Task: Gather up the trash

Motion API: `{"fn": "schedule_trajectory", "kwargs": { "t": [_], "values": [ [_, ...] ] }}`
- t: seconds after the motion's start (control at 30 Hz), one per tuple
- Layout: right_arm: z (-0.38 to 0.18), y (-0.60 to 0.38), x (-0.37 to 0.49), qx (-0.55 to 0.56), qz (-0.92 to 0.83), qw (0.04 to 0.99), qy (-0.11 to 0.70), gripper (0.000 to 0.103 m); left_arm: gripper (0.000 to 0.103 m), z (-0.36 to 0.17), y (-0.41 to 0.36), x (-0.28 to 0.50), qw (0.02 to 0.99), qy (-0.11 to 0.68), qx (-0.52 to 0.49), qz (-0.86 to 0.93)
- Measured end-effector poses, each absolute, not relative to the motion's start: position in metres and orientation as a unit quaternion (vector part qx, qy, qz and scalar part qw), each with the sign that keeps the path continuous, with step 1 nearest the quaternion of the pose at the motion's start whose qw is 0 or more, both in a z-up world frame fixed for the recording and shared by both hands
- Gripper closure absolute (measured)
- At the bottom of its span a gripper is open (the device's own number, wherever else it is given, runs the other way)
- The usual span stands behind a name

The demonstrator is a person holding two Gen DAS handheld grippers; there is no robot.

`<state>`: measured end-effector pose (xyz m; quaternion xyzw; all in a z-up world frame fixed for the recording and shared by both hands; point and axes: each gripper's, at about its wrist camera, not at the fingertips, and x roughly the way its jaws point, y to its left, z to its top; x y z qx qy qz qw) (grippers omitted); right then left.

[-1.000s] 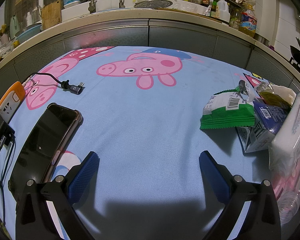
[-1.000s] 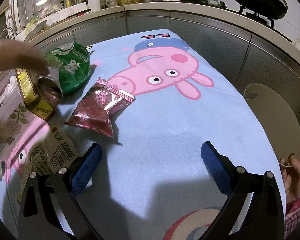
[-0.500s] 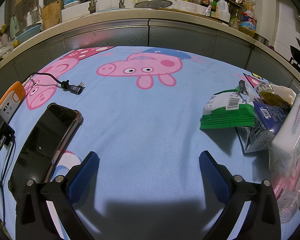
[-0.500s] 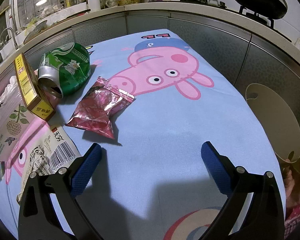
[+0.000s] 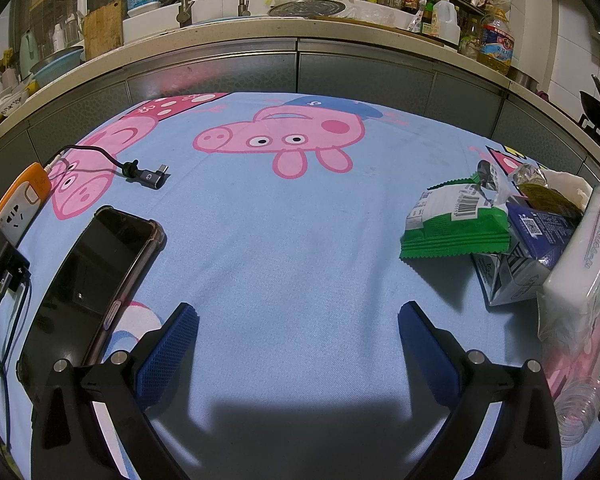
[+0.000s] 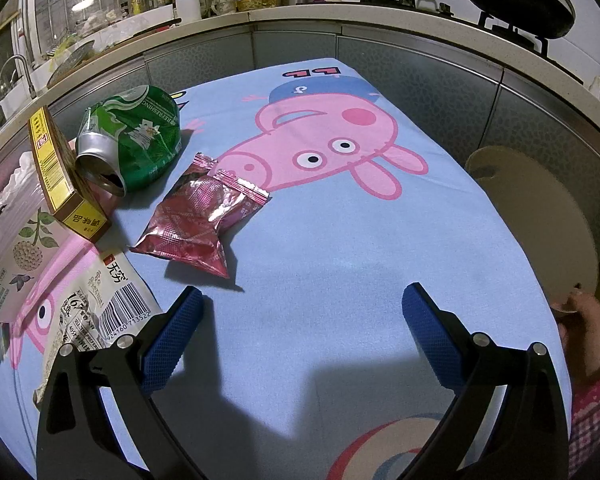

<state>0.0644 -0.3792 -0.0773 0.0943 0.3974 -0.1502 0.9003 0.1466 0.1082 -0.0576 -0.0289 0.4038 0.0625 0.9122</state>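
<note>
Phone (image 5: 88,280) and charger cable (image 5: 140,170) flank left gripper (image 5: 298,344).

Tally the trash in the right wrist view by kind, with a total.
Wrappers: 2, a red wrapper and a white wrapper
Cans: 1, a crushed green can
Boxes: 1, a yellow box
Bottles: 1, a labelled bottle
Total: 5
</note>
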Motion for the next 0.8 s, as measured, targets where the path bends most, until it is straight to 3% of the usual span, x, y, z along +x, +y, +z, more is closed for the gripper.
{"fn": "schedule_trajectory", "kwargs": {
  "t": [0.8],
  "values": [
    [-0.078, -0.378, 0.0646, 0.094, -0.15, 0.9, 0.398, 0.005, 0.002, -0.0576, 0.1076, 0.1459, 0.912, 0.404, -0.029, 0.063]
  ]
}}
